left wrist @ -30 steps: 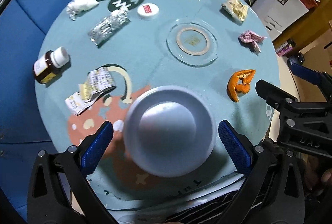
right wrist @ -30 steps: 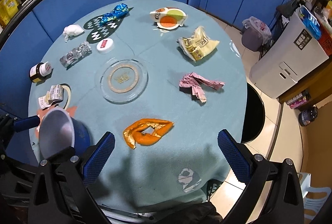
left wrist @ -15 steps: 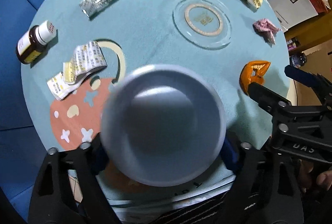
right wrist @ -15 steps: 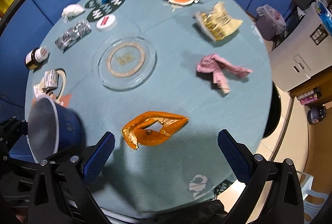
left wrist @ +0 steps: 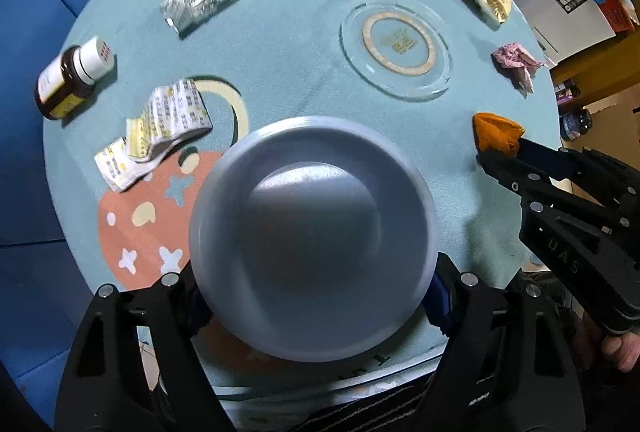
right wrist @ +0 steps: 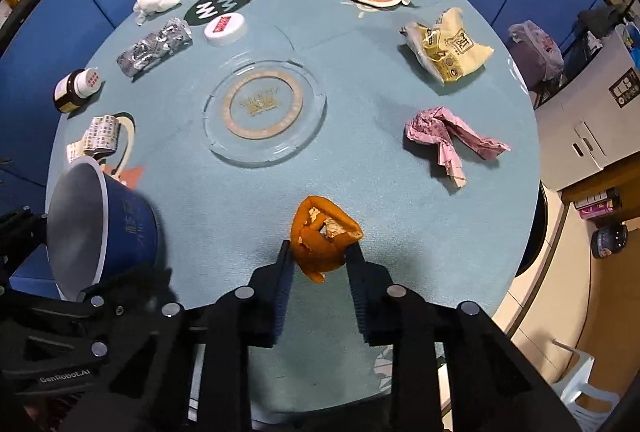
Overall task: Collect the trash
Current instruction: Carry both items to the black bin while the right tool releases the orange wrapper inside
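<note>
Left gripper [left wrist: 316,296]: I grip the cup [left wrist: 312,232].
Right gripper [right wrist: 320,260]: jaws just closed, pinching peel [right wrist: 322,244].
Marking: "GenRobot.AI".
Surface: teal table [right wrist: 360,79].

Orange peel [right wrist: 322,242], blue cup [right wrist: 128,228]

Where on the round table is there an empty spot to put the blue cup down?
Bare cloth lies between the glass dish and the orange peel, and between the dish and the pink wrapper. The far left rim is crowded: brown bottle, foil pack, white cap, tissue.
</note>
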Demonstrator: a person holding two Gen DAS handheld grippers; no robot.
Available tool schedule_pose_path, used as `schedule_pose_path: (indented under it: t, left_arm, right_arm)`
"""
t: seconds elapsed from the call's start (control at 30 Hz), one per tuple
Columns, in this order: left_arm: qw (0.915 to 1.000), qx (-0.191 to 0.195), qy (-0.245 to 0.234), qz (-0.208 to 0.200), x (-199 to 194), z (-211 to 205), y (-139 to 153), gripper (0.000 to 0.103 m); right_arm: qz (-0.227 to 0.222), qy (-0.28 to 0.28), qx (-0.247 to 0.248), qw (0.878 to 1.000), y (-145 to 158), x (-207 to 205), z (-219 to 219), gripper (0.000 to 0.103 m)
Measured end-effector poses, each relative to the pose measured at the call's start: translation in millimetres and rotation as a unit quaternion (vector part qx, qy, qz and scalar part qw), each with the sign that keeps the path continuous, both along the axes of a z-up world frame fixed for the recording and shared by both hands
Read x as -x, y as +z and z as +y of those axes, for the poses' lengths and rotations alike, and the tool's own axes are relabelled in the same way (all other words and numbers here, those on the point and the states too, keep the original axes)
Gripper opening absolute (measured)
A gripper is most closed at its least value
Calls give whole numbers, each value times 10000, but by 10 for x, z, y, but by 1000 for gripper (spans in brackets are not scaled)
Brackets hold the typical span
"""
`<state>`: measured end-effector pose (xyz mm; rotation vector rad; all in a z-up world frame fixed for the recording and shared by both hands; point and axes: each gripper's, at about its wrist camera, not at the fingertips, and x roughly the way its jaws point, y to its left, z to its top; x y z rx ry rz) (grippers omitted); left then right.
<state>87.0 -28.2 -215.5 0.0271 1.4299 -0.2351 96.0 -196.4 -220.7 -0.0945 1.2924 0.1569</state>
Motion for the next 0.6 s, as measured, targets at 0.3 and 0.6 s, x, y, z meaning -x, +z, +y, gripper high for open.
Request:
schedule_pose_path:
  t: [0.3, 0.6]
  left_arm:
    - [9965, -283, -211, -756, -58, -233, 317, 80]
    - [9830, -586, -645, -1613, -313, -951, 582, 80]
  right_arm:
    - [-272, -117, -198, 9994, 198, -6, -193, 24]
    - [-585, -555, -233, 9965, 398, -205, -677, 24]
